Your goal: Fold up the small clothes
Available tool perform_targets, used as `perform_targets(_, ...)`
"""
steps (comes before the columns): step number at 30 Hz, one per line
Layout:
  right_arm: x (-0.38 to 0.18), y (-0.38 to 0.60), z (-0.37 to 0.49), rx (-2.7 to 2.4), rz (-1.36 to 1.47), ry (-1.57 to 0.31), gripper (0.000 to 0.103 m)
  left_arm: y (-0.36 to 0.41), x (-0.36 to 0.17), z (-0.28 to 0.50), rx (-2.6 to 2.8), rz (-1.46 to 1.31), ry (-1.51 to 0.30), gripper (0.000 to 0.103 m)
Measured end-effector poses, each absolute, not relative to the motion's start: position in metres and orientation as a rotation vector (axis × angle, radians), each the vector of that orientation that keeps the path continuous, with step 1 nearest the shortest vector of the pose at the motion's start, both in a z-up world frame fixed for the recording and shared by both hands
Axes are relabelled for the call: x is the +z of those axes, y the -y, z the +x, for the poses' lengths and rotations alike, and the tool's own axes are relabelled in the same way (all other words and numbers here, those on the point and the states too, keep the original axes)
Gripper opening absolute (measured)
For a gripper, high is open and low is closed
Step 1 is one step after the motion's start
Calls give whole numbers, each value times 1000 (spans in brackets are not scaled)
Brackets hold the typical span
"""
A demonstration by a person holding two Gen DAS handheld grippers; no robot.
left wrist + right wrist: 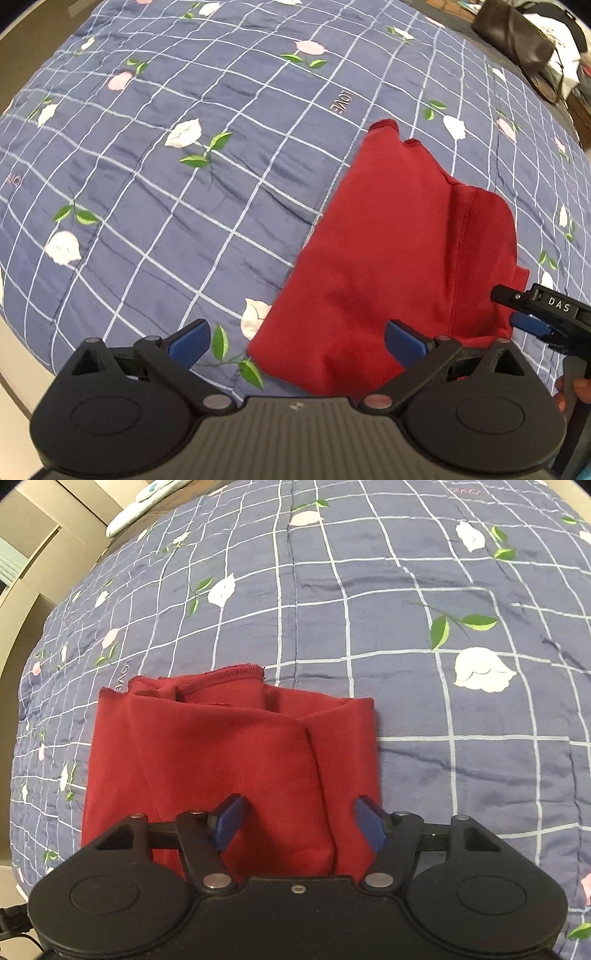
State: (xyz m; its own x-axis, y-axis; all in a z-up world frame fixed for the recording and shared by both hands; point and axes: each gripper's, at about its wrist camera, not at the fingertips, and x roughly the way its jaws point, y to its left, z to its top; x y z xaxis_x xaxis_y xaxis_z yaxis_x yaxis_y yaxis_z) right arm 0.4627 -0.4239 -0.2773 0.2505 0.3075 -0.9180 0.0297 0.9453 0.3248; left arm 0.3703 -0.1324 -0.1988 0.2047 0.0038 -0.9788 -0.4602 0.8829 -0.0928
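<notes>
Left wrist view shows the red garment [391, 251] lying on the quilt [184, 192], already doubled over into a narrow stack, with a stitched hem running down its right part. The left gripper [295, 341] hangs over the garment's near left corner, jaws wide apart and holding nothing; one blue pad is over bare quilt, the other over red cloth. The right gripper [532, 314] shows at that view's right edge, beside the garment's right side.

From the right wrist view, the garment [229, 760] lies towards the quilt's [406, 701] near edge, with layers overlapping lengthwise and a raw stitched edge at its far end. The right gripper [299, 825] sits low over the near end, jaws apart with cloth between the pads but not clamped.

My judgement is that the lengthwise folds are done and a final fold across the short way is in hand. The next move calls for each gripper to close on a near corner, catching every layer, then carry the near end over to meet the far end evenly. A pinch that misses the lower layers would let the stack slide open.
</notes>
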Motion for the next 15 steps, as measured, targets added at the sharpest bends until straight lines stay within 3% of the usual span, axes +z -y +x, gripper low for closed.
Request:
perform_targets(4, -278, 424, 461, 201, 322, -1313, 46, 132, -196, 370, 352, -399, -1344, 102)
perform_targets(7, -271, 423, 458, 208, 324, -1298, 23, 132, -196, 371, 353, -389, -1352, 102)
perform_targets(8, -268, 422, 457, 214, 305, -1290, 9, 133, -195, 372, 352, -387, -1352, 102)
perform_targets(15, -235, 444, 444, 189, 235, -1142, 5, 142, -189, 382, 312, -368, -1314, 102)
